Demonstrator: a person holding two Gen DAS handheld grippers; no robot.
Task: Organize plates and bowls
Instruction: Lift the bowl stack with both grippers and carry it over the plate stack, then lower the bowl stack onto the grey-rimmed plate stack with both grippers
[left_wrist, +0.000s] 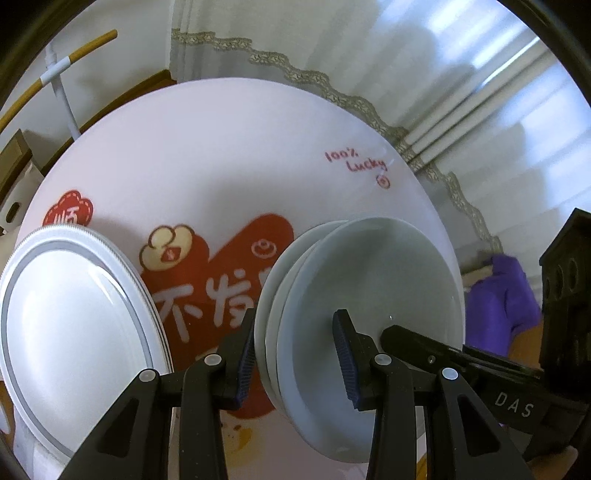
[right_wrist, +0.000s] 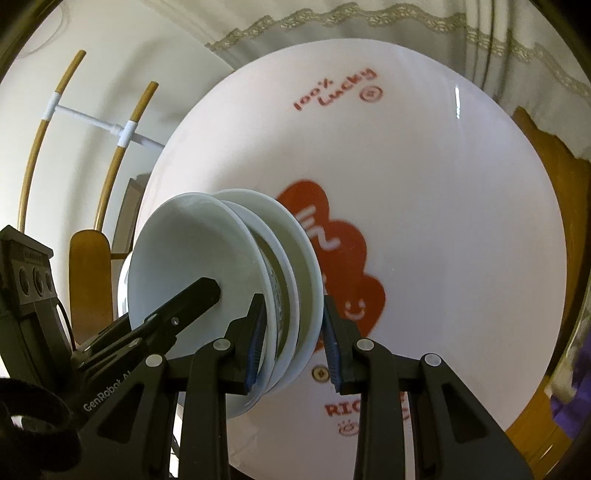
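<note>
A short stack of pale blue-white dishes (left_wrist: 369, 280) sits on a round white table mat with red cartoon print (left_wrist: 221, 155). My left gripper (left_wrist: 295, 358) straddles the stack's rim, its jaws clamped on it. My right gripper (right_wrist: 291, 339) grips the same stack (right_wrist: 207, 266) from the opposite side, jaws closed on the rim. Each gripper shows in the other's view, the right one (left_wrist: 424, 343) and the left one (right_wrist: 184, 306). A white plate with a grey ring (left_wrist: 74, 325) lies to the left of the stack.
The printed mat (right_wrist: 424, 184) covers a wooden table (right_wrist: 554, 177). A wooden chair back (right_wrist: 122, 147) stands behind the table at left. A lace-edged curtain (left_wrist: 332, 92) hangs behind. A purple cloth (left_wrist: 506, 302) lies at right.
</note>
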